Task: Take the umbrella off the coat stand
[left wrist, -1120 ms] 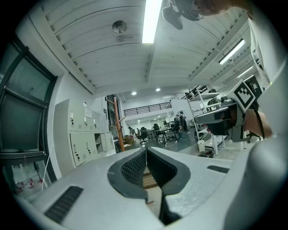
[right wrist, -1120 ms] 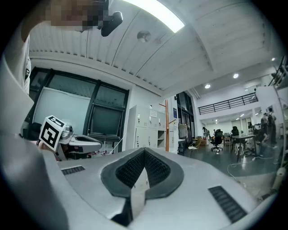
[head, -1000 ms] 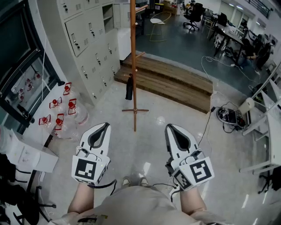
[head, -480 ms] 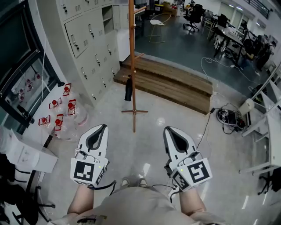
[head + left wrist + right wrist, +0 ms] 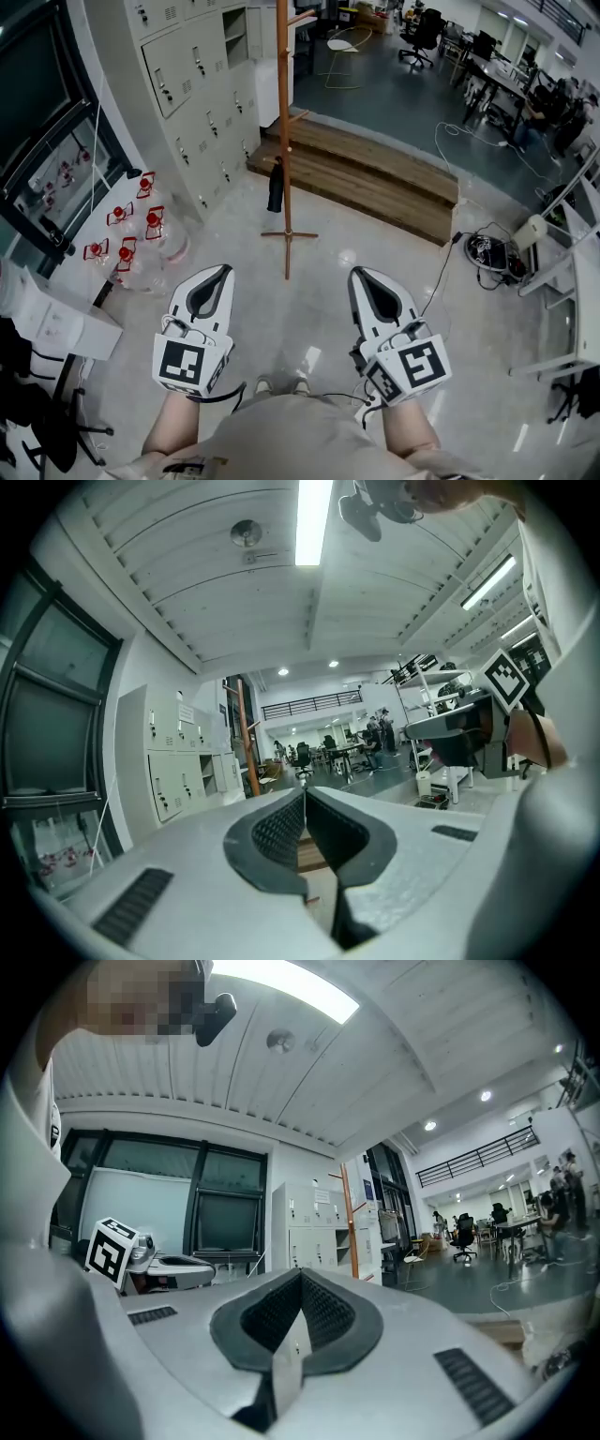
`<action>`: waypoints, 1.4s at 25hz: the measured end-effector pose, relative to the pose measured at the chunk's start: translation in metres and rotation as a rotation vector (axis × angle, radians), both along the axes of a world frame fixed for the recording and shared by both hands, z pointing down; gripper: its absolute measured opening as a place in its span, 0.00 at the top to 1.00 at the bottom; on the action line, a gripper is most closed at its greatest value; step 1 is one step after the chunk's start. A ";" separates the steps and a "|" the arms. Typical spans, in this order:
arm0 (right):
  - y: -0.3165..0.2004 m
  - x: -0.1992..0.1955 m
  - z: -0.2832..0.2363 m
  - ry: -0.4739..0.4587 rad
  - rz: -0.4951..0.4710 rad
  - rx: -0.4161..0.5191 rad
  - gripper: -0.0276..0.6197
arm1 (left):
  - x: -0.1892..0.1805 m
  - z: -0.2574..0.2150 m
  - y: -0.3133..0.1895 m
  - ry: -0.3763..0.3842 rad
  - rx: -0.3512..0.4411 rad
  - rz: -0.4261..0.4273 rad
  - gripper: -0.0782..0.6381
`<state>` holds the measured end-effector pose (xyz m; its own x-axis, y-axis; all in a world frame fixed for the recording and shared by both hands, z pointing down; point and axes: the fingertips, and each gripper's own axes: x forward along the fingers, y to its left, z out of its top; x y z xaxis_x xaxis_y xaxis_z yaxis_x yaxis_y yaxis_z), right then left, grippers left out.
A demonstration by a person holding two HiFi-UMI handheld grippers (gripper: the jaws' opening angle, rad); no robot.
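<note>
In the head view the folded dark umbrella (image 5: 276, 187) hangs upright close against the left side of the wooden coat stand (image 5: 284, 103), low on the pole and just above its cross-shaped foot, a little above the centre of the frame. Both claws sit in the lower half of the frame, held level over the pale floor (image 5: 309, 309) and pointing up the picture toward the stand. The left claw (image 5: 225, 269) lies below and to the left of the umbrella, the right claw (image 5: 356, 272) below and to the right. The umbrella stands between their lines, somewhat closer to the left one and well apart from both. Neither claw touches the umbrella or the stand. In the left gripper view the left claw is clenched, its dark ribbed pads meeting at the tip with nothing between them. The right gripper view shows the right claw clenched and empty in the same way. Grey lockers (image 5: 187, 84) fill the upper left of the head view. A low wooden step (image 5: 366, 173) runs behind the stand toward the right, and clear jugs with red caps (image 5: 131, 239) stand at the left edge near the lockers.
</note>
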<state>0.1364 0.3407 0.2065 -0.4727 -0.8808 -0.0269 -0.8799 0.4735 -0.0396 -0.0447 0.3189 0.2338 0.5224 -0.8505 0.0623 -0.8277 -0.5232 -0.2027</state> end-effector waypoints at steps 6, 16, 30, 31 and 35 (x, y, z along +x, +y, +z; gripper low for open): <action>-0.007 0.013 0.006 0.006 -0.027 -0.007 0.95 | 0.015 0.000 0.001 0.005 -0.006 -0.013 0.87; -0.016 0.038 0.014 0.001 -0.037 -0.002 0.95 | 0.030 0.002 -0.006 0.007 0.014 -0.058 0.87; -0.037 0.044 0.040 0.005 -0.040 -0.013 0.95 | 0.038 0.024 -0.026 0.009 0.009 -0.045 0.87; -0.041 0.043 0.042 0.006 -0.038 -0.013 0.95 | 0.038 0.026 -0.031 0.005 0.006 -0.040 0.87; -0.056 0.039 0.050 0.006 -0.030 -0.017 0.95 | 0.039 0.035 -0.048 -0.005 -0.002 -0.014 0.87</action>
